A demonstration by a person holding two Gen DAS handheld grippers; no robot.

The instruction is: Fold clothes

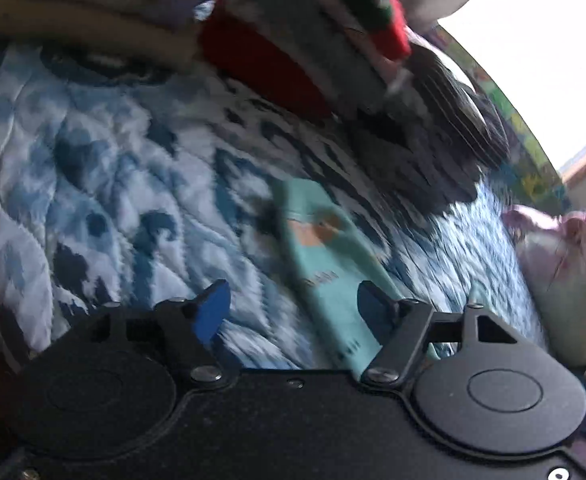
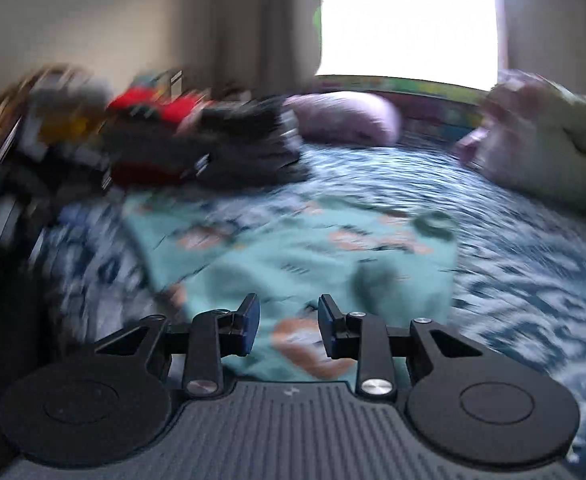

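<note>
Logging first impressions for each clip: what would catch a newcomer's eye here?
A teal printed garment lies spread on the blue-and-white quilt, just ahead of the open right gripper. Behind it, at the left, sits a heap of red and dark clothes; a bright window glares at the back.

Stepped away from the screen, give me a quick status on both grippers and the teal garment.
Left gripper open, empty. Right gripper open, nothing pinched. Teal printed garment lies on the blue quilt, not yet gripped. Clothes pile behind, clear of it.
</note>
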